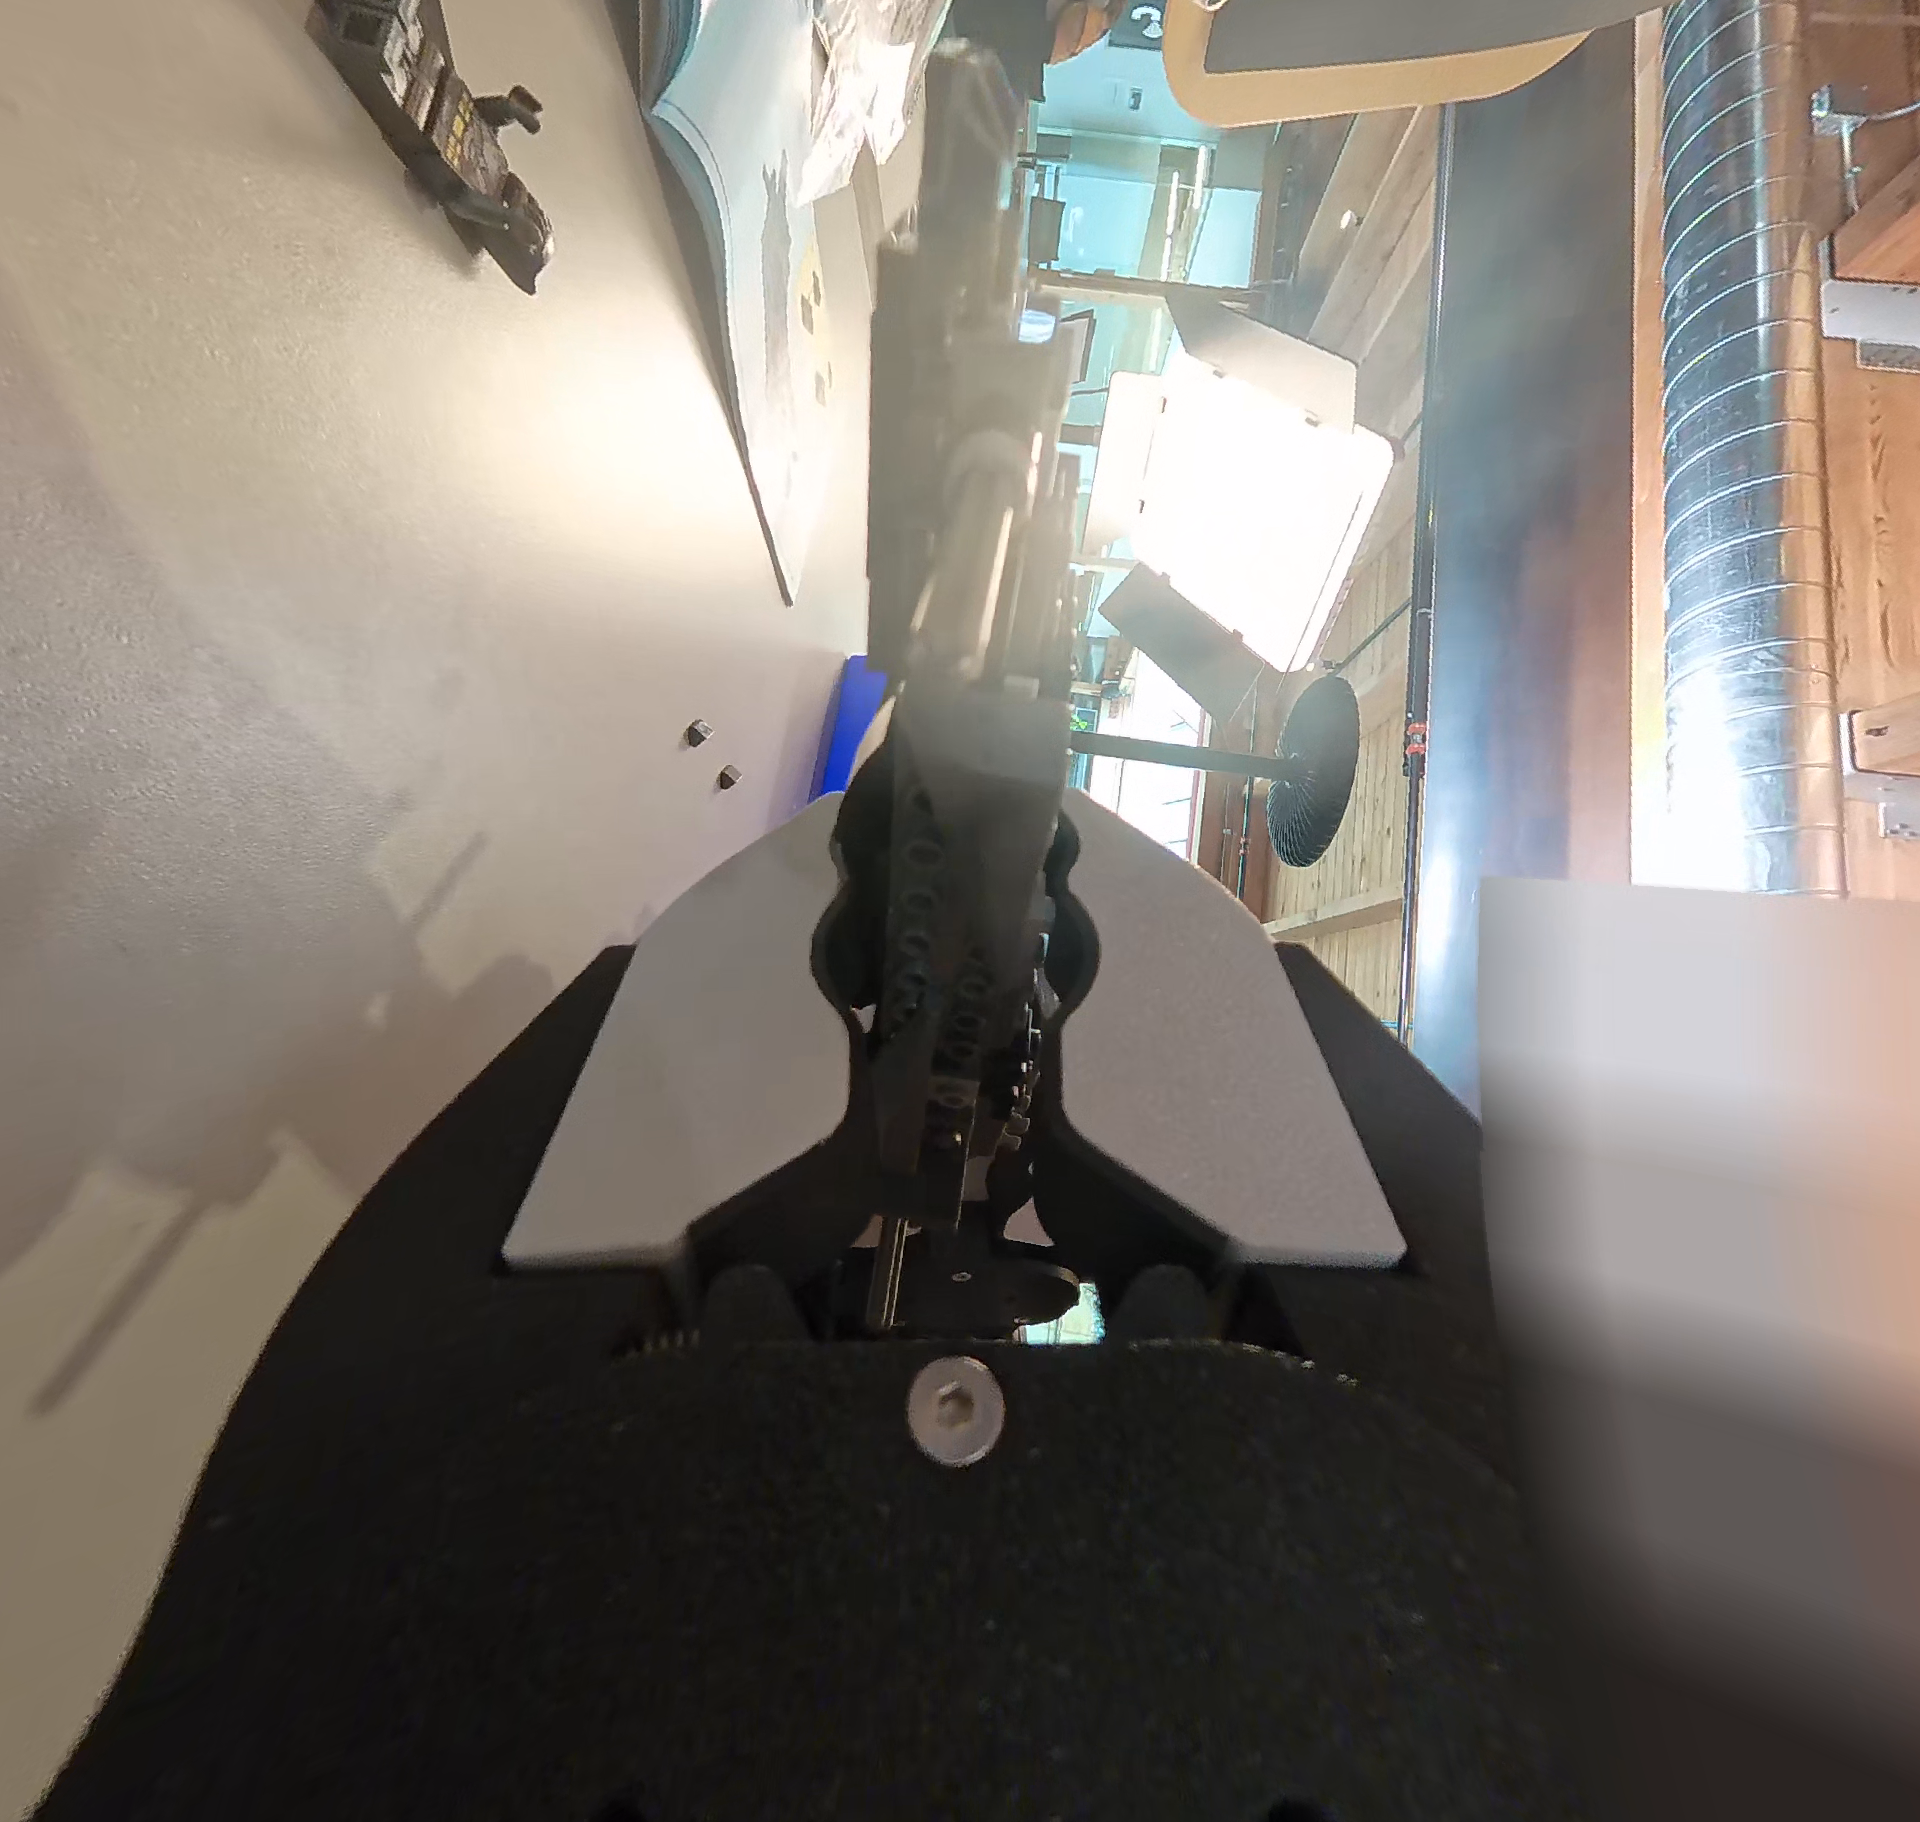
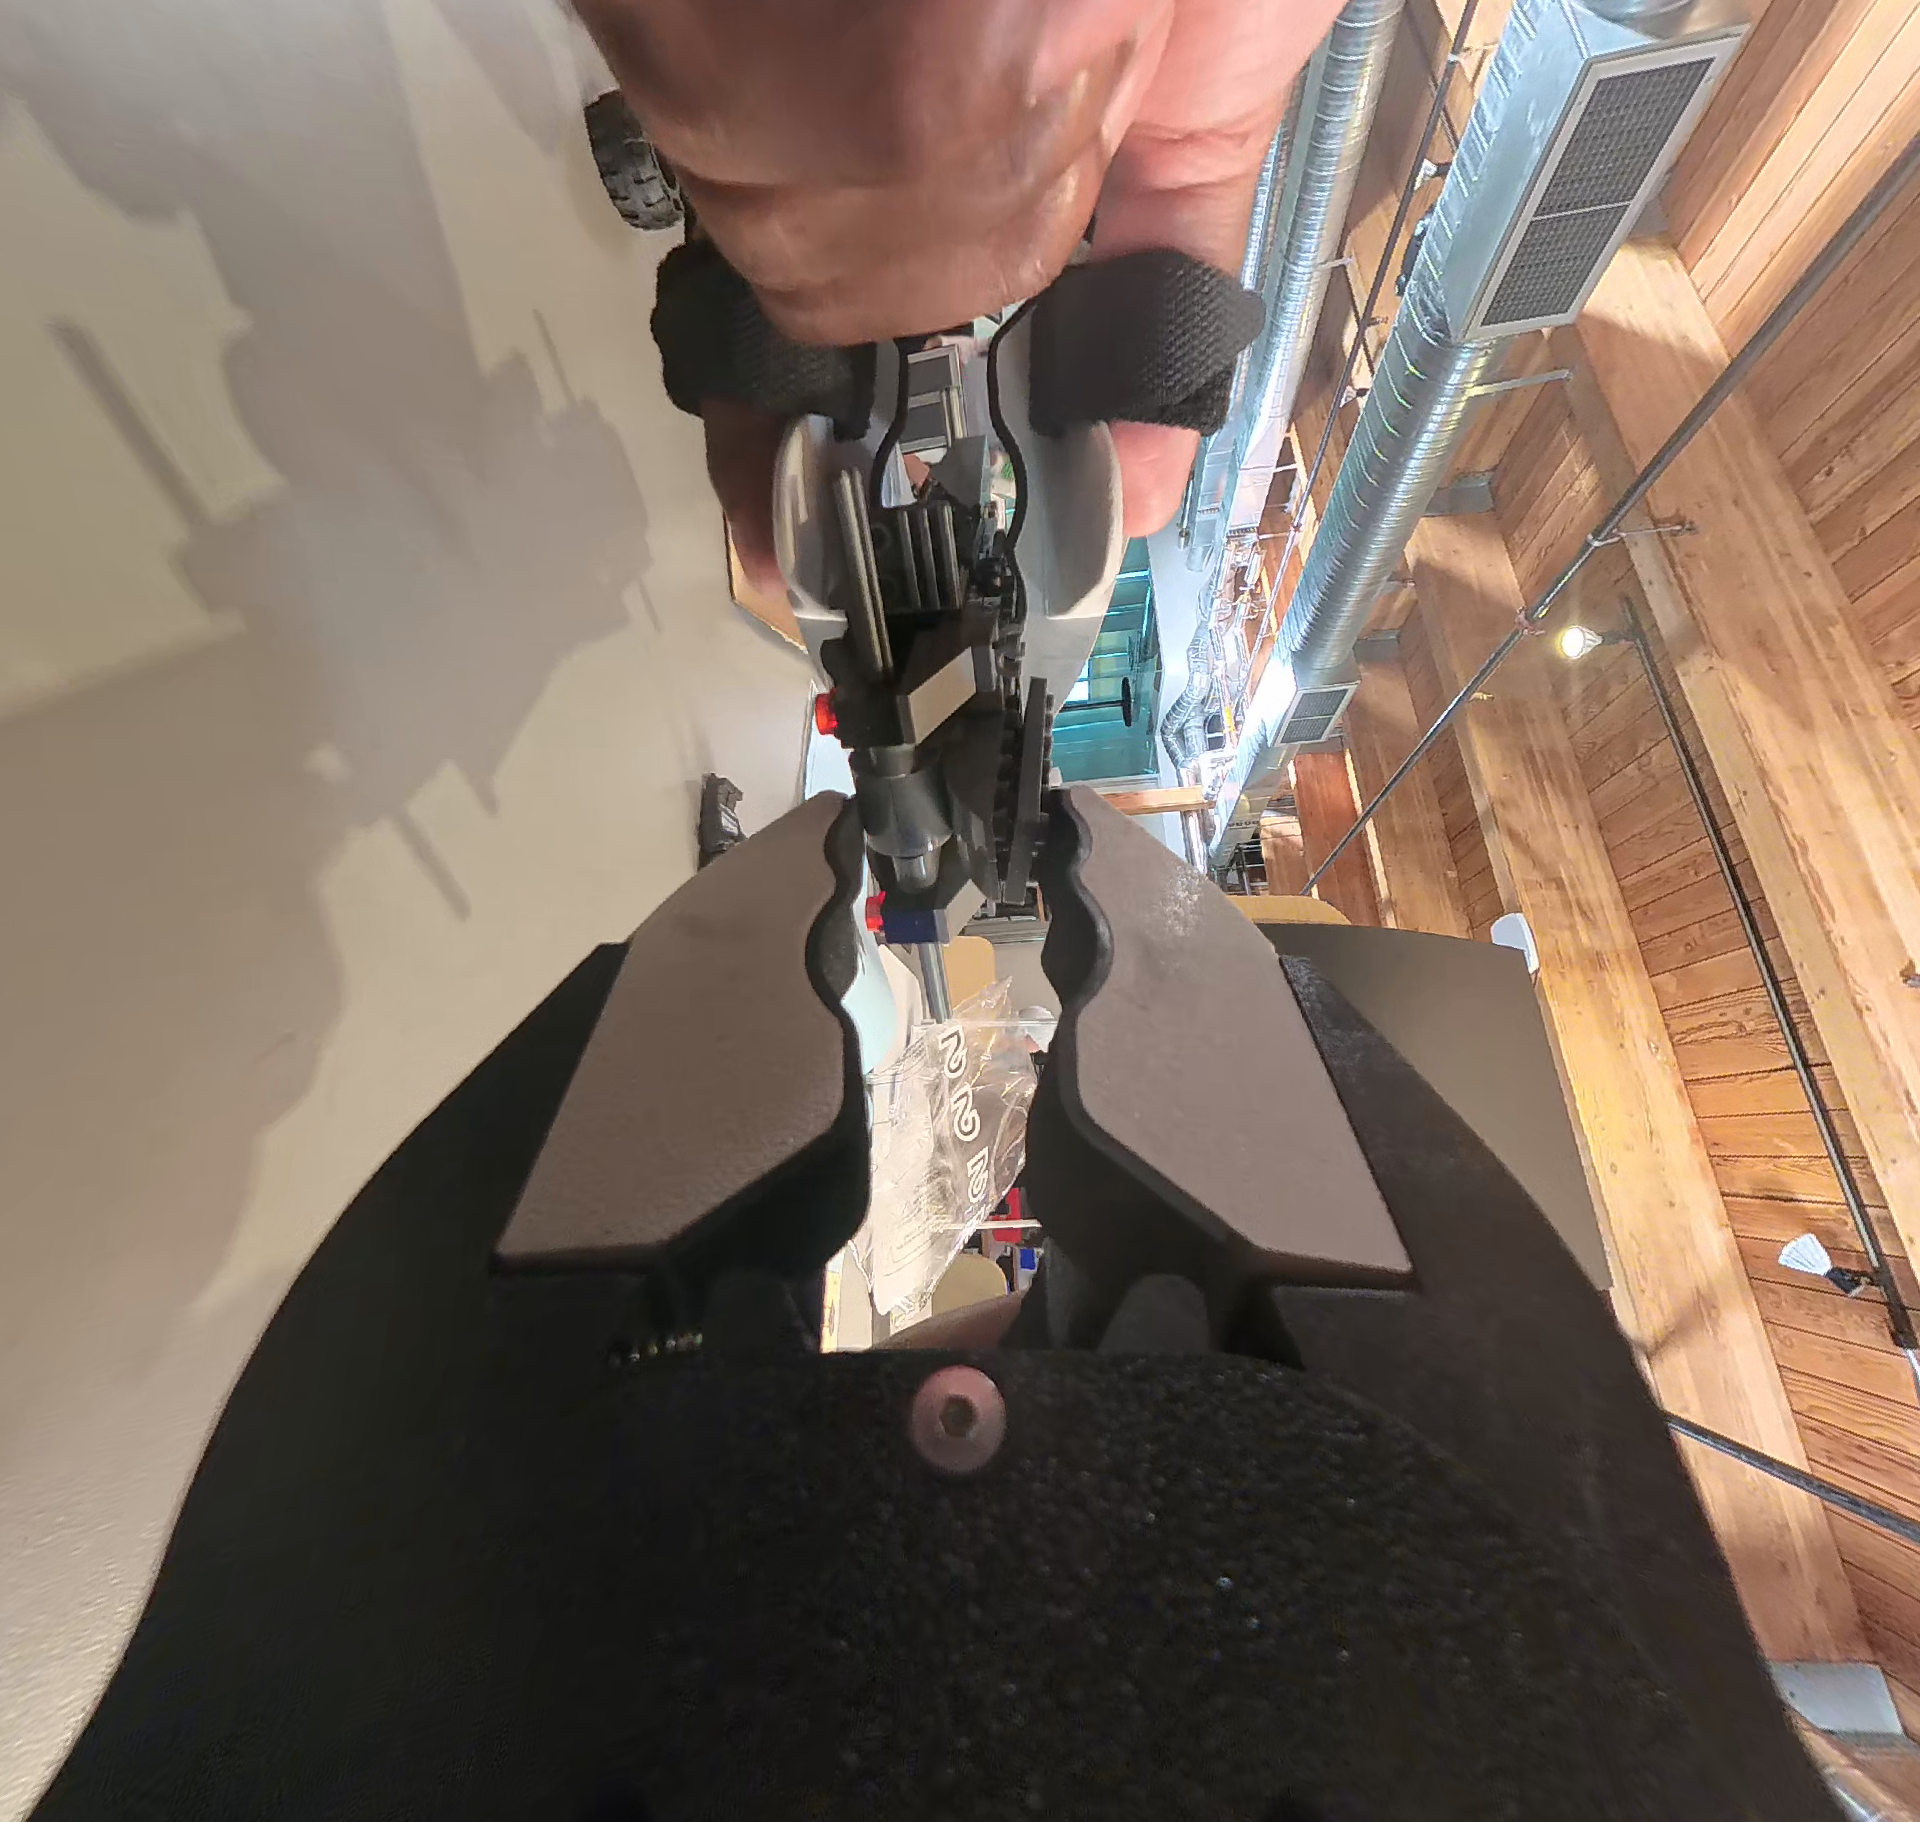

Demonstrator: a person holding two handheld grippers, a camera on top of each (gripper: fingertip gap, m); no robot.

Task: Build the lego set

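Hard to make out in the left wrist view: a dark brick-built model (image 1: 966, 484), blurred and washed by glare from a bright lamp (image 1: 1257, 515) behind it. Lower right corner lost to a blurred patch. Near end of the model buried deep between the fingers of the left tongs (image 1: 961, 837), both wavy pads pressed against its sides, jaws narrowly parted around it. Far end cut short against a book (image 1: 727, 245) and crinkled plastic bags (image 1: 883, 16) on the white table (image 1: 260, 577). Off to the upper left, apart, a second dark brick piece (image 1: 426, 89).

In the right wrist view, top covered by a hand (image 2: 935, 110). Model's other end (image 2: 935, 733) gripped at the very tips of the right tongs (image 2: 956, 837), pads touching on both sides. A tyre (image 2: 634, 172) half hidden behind the hand.
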